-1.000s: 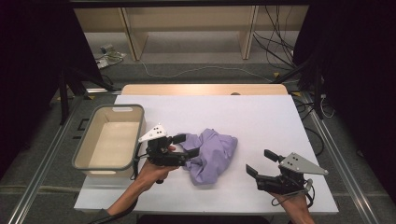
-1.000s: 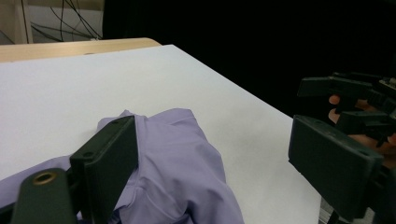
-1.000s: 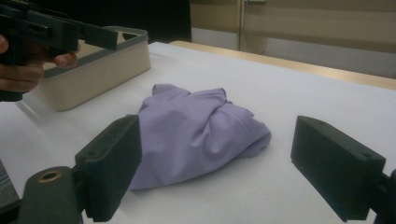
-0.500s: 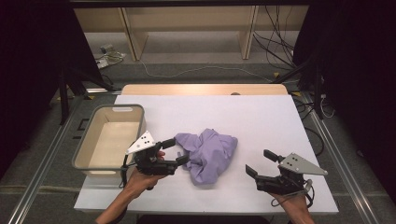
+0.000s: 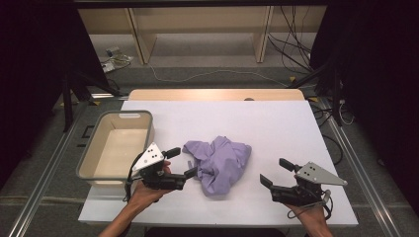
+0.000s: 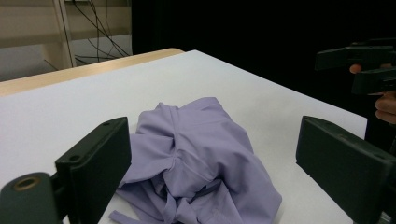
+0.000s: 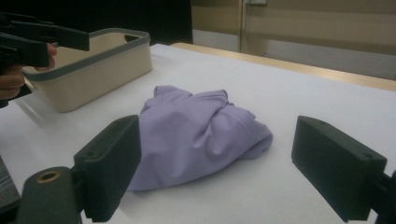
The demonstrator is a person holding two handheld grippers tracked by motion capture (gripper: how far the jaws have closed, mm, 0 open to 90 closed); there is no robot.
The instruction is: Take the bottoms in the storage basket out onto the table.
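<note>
We judge the work barely begun: the garment lies loose in a heap on the bench (image 5: pixel 276 123), nothing is gripped, and the bin is empty, so grasping and whatever follows all remain.

Bench: flat, matte white top with a pale wood edge along the far side.

Bin (image 5: pixel 97 148): left of the garment, rectangular, cream plastic with a grey rim, rounded corners, smooth walls.

Garment (image 5: pixel 221 163): lilac, thin woven cloth, crumpled into soft folds with seams and a narrow strip trailing at its near-left edge; it sits mid-bench.

Left claw (image 5: pixel 181 163): just left of the garment, between it and the bin, jaws spread wide, one tip close to the cloth edge, holding nothing.

Right claw (image 5: pixel 277 172): well apart to the garment's right, jaws equally wide, empty. Pads are black, blocky, faintly textured.
</note>
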